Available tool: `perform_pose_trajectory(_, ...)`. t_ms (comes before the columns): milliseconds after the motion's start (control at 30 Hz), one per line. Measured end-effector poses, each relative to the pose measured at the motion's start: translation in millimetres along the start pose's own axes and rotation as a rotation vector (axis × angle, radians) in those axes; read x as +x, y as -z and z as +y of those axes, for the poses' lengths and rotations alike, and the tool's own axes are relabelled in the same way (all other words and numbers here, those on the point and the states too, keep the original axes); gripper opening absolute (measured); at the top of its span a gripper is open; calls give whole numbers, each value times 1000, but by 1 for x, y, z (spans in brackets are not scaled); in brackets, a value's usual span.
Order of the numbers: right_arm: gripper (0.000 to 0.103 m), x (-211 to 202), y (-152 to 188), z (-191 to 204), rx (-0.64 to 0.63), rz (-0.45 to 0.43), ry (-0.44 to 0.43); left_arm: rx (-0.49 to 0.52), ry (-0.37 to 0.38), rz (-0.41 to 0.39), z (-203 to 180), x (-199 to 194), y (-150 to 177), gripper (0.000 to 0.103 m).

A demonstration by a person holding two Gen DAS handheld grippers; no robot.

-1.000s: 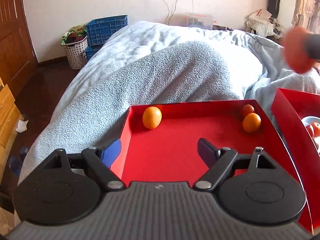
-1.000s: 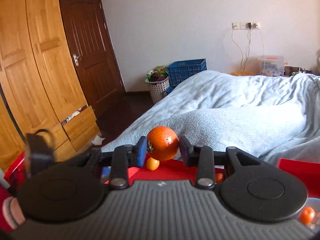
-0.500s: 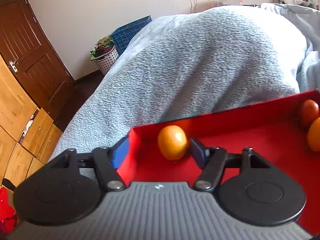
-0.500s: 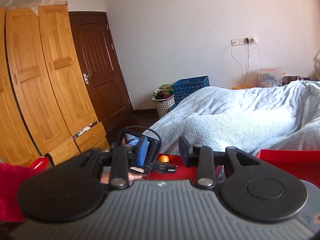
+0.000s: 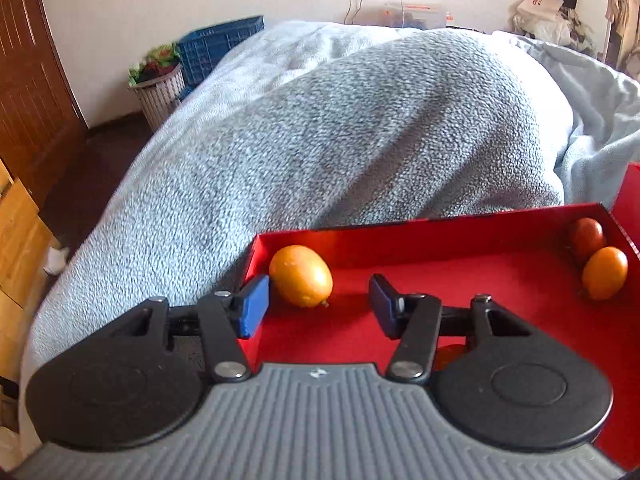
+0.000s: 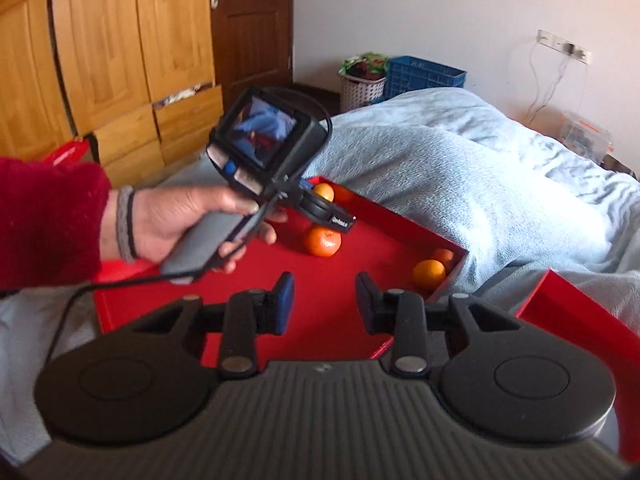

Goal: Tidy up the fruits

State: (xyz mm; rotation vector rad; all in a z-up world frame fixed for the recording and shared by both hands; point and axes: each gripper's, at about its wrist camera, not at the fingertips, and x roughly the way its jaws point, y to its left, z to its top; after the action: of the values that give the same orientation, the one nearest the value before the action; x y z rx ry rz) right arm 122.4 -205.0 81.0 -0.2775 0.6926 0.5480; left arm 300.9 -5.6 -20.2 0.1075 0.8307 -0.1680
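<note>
Four fruits are seen in the red tray [image 5: 440, 225], which is set on the grey blanket [image 5: 360, 120]. The yellow-orange fruit [image 5: 300, 276] in its far left corner is being approached. The left gripper [image 5: 316, 305] is held half open; its jaws have just been closing. The fruit lies just ahead of the tips, close to the left pad [image 5: 252, 307], and is not yet pinched. A short advance is judged necessary before the squeeze. The right gripper [image 6: 325, 305] is kept nearly shut and empty above the near edge.
</note>
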Motion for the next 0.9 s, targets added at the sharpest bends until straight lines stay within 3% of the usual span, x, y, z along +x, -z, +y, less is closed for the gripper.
perform_pose_trajectory(133,40,54,-26,-11,32,93,-44,-68,114,-48,33,-24,0,60)
perform_pose_trajectory(300,45,119,-36,1,-2,197,-24,-48,129,-72,38,-44,10,61)
perform_pose_trajectory(633,47,166,-44,7,19,214,-22,-88,123,-80,46,-63,20,61)
perform_pose_trajectory(900,48,192,-59,-9,170,170,-8,-134,72,-72,75,-68,26,61)
